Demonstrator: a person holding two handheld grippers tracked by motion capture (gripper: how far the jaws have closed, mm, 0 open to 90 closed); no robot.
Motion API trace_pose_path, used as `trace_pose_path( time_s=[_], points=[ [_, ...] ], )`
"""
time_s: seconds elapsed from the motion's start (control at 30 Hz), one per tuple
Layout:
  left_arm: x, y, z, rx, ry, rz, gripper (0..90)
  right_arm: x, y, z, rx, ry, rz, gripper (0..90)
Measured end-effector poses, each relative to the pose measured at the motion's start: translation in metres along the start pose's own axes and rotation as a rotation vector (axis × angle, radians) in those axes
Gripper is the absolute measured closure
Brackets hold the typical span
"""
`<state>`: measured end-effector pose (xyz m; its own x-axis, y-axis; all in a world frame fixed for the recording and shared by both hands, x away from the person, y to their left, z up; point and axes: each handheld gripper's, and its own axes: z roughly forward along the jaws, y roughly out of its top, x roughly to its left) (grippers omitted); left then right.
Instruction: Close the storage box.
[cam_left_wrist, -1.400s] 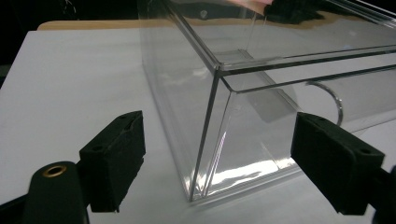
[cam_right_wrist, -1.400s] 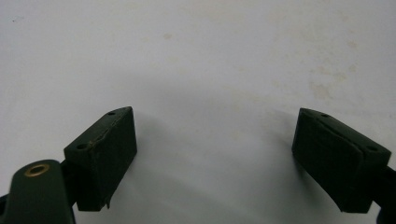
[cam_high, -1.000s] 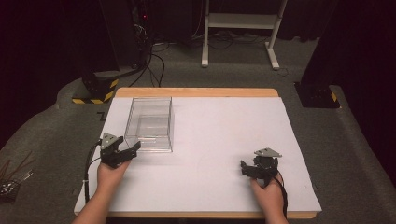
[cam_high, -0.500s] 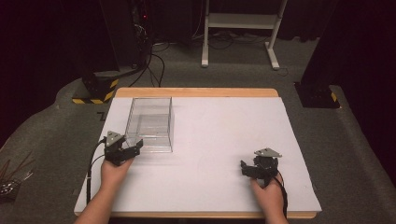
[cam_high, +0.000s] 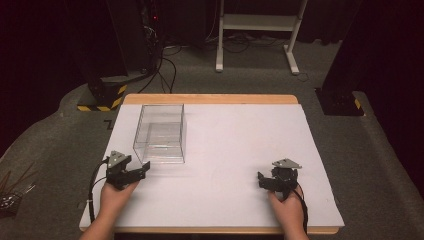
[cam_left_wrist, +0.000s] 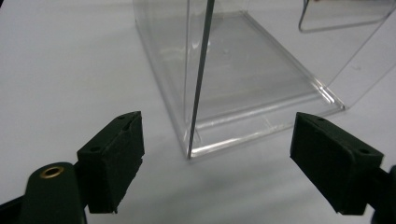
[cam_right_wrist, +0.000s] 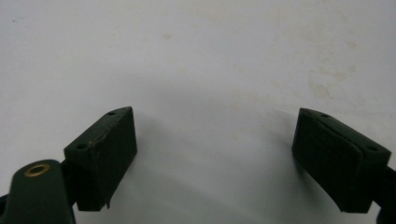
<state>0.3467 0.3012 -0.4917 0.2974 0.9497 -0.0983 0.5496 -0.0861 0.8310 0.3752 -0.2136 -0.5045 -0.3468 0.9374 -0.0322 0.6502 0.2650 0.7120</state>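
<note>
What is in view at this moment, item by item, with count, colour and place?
Clear plastic box: one, transparent, open-topped and empty, upright on the left half of the table, just ahead of the left gripper.
Table: one, white top with a wooden edge, centre of the high view.
White stand: one, on the floor beyond the table.
Black equipment with yellow-black striped base: one, on the floor beyond the table's left corner.
Cables: several, black, on the floor beyond the table.
Left gripper: one, black, jaws open and just been widening, nothing between them, pointed at the box's near corner.
Right gripper: one, black, jaws open over bare tabletop at near right.
Hands: two, at the near edge, one holding each gripper.
</note>
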Motion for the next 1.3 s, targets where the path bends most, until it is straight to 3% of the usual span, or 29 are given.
trace_pose_path(
  time_s=[0.23, 0.37, 0.43, 0.53, 0.57, 0.7, 1.3],
  points=[
    [0.005, -0.02, -0.02, 0.105, -0.027, 0.026, 17.9, 0.0, 0.0, 0.0, -0.001, 0.0, -0.003, 13.8],
    [0.004, -0.031, -0.027, 0.14, 0.007, 0.061, 17.6, 0.0, 0.0, 0.0, 0.0, -0.001, -0.001, 14.0],
    [0.004, -0.035, -0.028, 0.161, 0.014, 0.057, 17.7, 0.0, 0.0, 0.0, 0.0, 0.0, -0.002, 14.0],
    [0.002, -0.036, -0.027, 0.166, 0.025, 0.08, 17.5, 0.001, 0.0, 0.0, -0.003, -0.002, -0.003, 14.2],
    [-0.002, -0.037, -0.026, 0.17, 0.052, 0.115, 15.9, 0.001, 0.0, 0.0, -0.003, -0.002, -0.004, 14.4],
    [-0.001, -0.038, -0.026, 0.165, 0.032, 0.098, 15.9, 0.0, 0.0, 0.0, -0.001, 0.001, -0.002, 14.4],
    [-0.001, -0.038, -0.025, 0.161, 0.036, 0.102, 14.9, 0.001, 0.0, 0.0, -0.005, -0.006, -0.005, 14.0]
  ],
)
